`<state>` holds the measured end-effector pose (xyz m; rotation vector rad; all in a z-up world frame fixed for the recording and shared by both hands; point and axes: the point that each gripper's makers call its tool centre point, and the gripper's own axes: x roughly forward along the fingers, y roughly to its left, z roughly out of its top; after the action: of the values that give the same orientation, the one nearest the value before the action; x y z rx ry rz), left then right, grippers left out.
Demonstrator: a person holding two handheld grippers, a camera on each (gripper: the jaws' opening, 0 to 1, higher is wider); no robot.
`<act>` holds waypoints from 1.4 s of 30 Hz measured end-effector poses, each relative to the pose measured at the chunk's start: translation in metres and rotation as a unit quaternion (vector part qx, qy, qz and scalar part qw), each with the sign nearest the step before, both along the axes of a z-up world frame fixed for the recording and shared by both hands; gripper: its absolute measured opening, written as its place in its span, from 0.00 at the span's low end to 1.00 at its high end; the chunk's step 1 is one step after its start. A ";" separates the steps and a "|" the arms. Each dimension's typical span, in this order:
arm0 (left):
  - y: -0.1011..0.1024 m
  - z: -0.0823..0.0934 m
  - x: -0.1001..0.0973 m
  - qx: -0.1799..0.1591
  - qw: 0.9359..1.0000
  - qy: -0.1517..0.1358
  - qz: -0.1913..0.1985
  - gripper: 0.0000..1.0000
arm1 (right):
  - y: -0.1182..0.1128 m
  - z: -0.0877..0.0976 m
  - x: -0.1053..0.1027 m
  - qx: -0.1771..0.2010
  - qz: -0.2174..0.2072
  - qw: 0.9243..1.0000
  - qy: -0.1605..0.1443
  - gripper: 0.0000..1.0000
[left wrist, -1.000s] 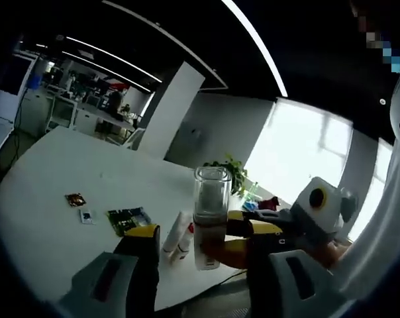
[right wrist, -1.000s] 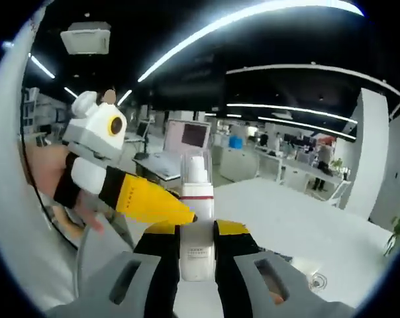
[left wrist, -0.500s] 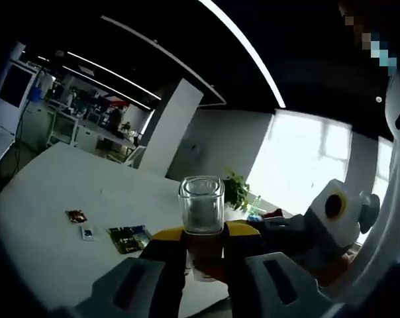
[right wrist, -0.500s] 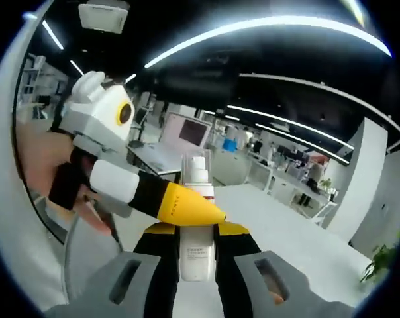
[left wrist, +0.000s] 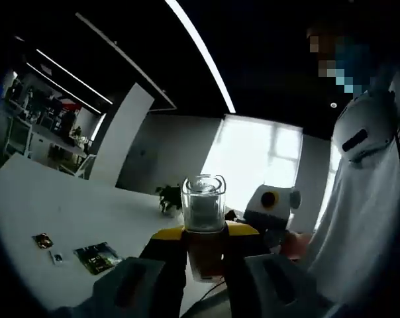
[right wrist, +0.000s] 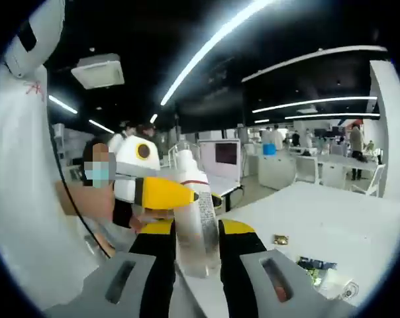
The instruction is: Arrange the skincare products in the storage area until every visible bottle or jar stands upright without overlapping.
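Centrally, left tool (left wrist: 204,233) clamped on clear square cap (left wrist: 202,203) at frame centre, right tool (right wrist: 194,228) clamped on tilted white bottle (right wrist: 196,215), white bench (left wrist: 48,212) lower left, cards (left wrist: 96,257) on it

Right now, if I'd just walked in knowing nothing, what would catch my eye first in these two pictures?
Probably the clear square-topped cap, gripped and held up in the middle of the left gripper view by the yellow-tipped left gripper. In the right gripper view, the right gripper clamps a tall white bottle, tilted a little. Behind both stretches a big white table with small printed cards lying on it.
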<state>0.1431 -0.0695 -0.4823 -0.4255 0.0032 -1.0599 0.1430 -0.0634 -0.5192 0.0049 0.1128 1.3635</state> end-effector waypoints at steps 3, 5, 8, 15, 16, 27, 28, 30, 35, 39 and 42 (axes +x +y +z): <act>-0.005 0.007 -0.011 0.026 0.998 -0.018 -0.049 0.17 | -0.002 0.007 -0.014 -0.004 0.070 0.997 0.011 0.23; -0.009 0.011 -0.016 0.053 0.995 -0.032 -0.079 0.17 | -0.003 0.009 -0.023 -0.020 0.110 0.994 0.013 0.22; -0.018 0.016 -0.025 0.090 0.987 -0.055 -0.122 0.17 | -0.004 0.013 -0.031 -0.029 0.155 0.987 0.012 0.20; -0.018 0.025 -0.027 0.093 0.980 -0.072 -0.163 0.17 | 0.001 0.021 -0.039 -0.031 0.192 0.981 0.005 0.21; -0.018 0.026 -0.027 0.093 0.979 -0.071 -0.165 0.17 | 0.001 0.022 -0.039 -0.026 0.191 0.981 0.008 0.21; -0.005 0.030 0.009 0.050 0.995 -0.061 -0.067 0.19 | 0.004 0.028 -0.007 -0.002 0.083 0.996 -0.016 0.19; -0.003 0.029 0.014 0.045 0.996 -0.054 -0.051 0.20 | 0.003 0.028 -0.002 -0.001 0.065 0.998 -0.020 0.19; -0.002 0.029 0.021 0.030 0.999 -0.038 -0.025 0.18 | 0.002 0.027 0.009 -0.005 0.032 0.999 -0.030 0.19; 0.006 0.024 0.046 0.020 0.997 -0.010 0.079 0.21 | 0.007 0.017 0.031 -0.044 -0.077 0.993 -0.074 0.19; 0.016 0.017 0.062 0.022 0.986 0.017 0.167 0.18 | 0.005 0.011 0.049 -0.056 -0.152 0.983 -0.082 0.19; 0.024 0.011 0.070 0.003 0.975 0.050 0.216 0.16 | -0.001 0.012 0.060 -0.105 -0.212 0.961 -0.143 0.19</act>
<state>0.2133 -0.0459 -0.4717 -0.4498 0.0026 -0.6089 0.2027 -0.0648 -0.5069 -0.3283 0.0101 0.9070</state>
